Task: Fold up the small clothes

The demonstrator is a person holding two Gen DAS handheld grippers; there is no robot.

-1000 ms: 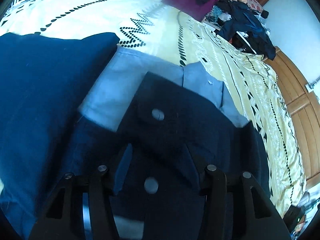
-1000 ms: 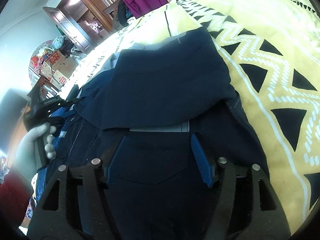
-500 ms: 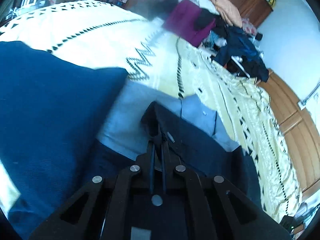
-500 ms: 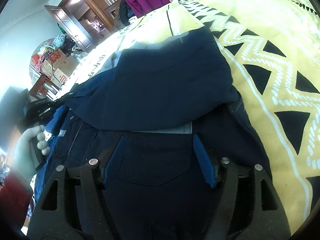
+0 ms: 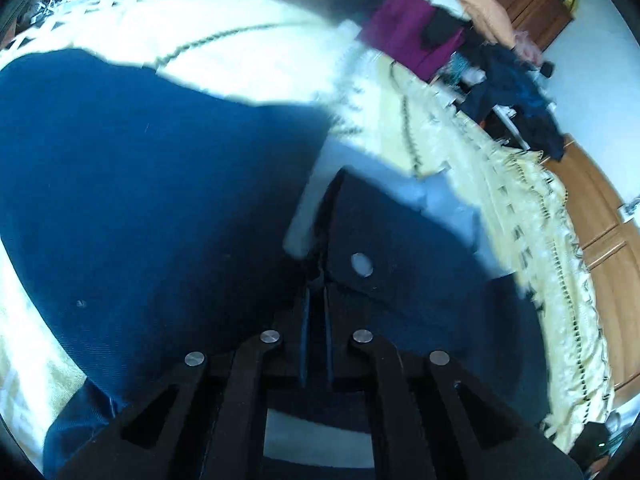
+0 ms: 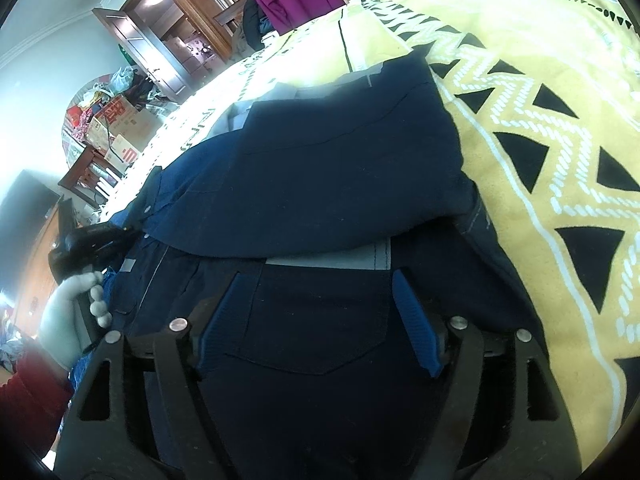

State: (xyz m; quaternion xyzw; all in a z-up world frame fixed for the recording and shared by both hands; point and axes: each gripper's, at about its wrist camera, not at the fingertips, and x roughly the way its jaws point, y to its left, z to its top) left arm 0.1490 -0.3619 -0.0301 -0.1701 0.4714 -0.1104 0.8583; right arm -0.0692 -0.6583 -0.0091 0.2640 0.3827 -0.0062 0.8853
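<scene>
A dark navy work jacket (image 6: pixel 340 168) with grey trim lies on the yellow patterned bedspread (image 6: pixel 540 80), one part folded over its body. My left gripper (image 5: pixel 316 280) is shut on the edge of a navy flap (image 5: pixel 400 248) that carries a round button. A brighter blue cloth (image 5: pixel 140 200) fills the left of that view. My right gripper (image 6: pixel 320 292) is open, its blue-padded fingers spread just over a pocket, with nothing held. In the right wrist view, a gloved hand (image 6: pixel 68 312) holds the left gripper (image 6: pixel 96 240) at the jacket's left edge.
A pile of dark clothes (image 5: pixel 512 80) and a magenta garment (image 5: pixel 412 40) sit at the far side of the bed. Wooden wardrobe doors (image 5: pixel 612 248) line the right. Cardboard boxes (image 6: pixel 120 120) stand beyond the bed's left edge.
My left gripper went from open over the jacket to shut on the flap's edge and has drawn it up and back. The right gripper stayed open, almost still.
</scene>
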